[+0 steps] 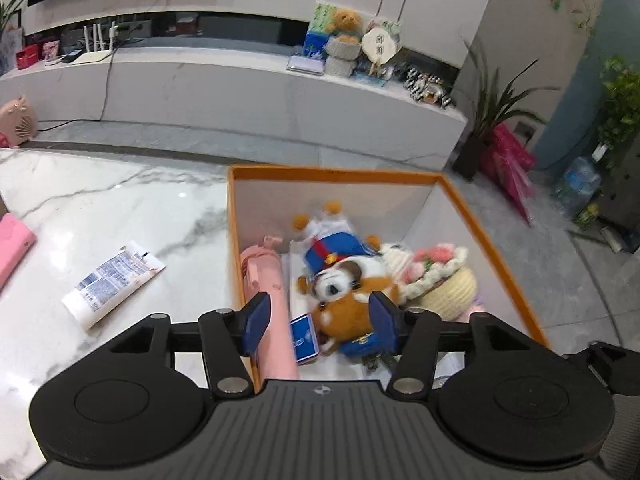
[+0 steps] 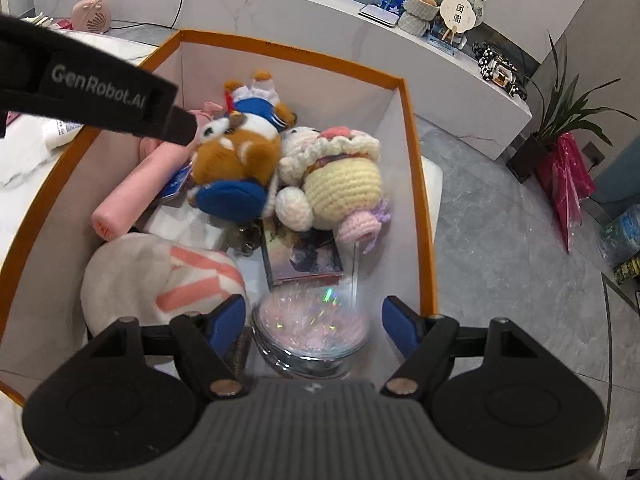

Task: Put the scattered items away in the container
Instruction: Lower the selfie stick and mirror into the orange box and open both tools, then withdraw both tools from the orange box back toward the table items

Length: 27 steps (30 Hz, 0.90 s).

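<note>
An orange-rimmed box (image 1: pixel 336 171) (image 2: pixel 280 46) stands at the marble table's right edge. Inside lie a brown plush bear in blue (image 1: pixel 344 312) (image 2: pixel 236 156), a crocheted cream doll (image 1: pixel 448 280) (image 2: pixel 340 184), a pink roll (image 1: pixel 268 280) (image 2: pixel 136 196), a striped cloth (image 2: pixel 160 276) and a booklet (image 2: pixel 304 260). My left gripper (image 1: pixel 320 320) hangs open over the bear, pads clear of it. My right gripper (image 2: pixel 314 322) is open inside the box, with a blurred round glittery case (image 2: pixel 312 320) between its fingers and narrow gaps on both sides. A white tube (image 1: pixel 112 284) lies on the table, left of the box.
A pink pouch (image 1: pixel 12 252) sits at the table's left edge. The left gripper's black strap (image 2: pixel 100 88) crosses above the box's left wall. Beyond the table runs a low white cabinet (image 1: pixel 240 92). A potted plant (image 1: pixel 488 120) stands on the floor at the right.
</note>
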Tool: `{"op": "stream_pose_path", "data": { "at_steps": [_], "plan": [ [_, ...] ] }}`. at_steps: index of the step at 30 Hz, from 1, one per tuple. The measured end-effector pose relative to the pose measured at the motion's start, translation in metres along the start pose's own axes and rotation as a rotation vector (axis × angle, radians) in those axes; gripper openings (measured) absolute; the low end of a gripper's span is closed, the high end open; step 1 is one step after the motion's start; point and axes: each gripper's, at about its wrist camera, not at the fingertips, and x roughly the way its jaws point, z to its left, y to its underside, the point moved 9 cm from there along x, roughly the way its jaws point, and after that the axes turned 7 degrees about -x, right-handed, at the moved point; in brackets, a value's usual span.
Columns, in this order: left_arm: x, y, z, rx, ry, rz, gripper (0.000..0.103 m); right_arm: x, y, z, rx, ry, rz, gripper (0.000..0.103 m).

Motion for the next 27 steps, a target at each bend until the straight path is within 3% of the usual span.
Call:
{"op": "stream_pose_path", "data": {
  "at_steps": [5, 27],
  "plan": [
    [-0.003, -0.002, 0.001, -0.005, 0.017, 0.005, 0.065, -0.01, -0.004, 0.0, 0.012, 0.009, -0.018, 0.082],
    [-0.042, -0.026, 0.021, -0.021, 0.041, -0.042, 0.065, -0.05, -0.037, 0.0, -0.028, 0.052, -0.052, 0.082]
  ]
}}
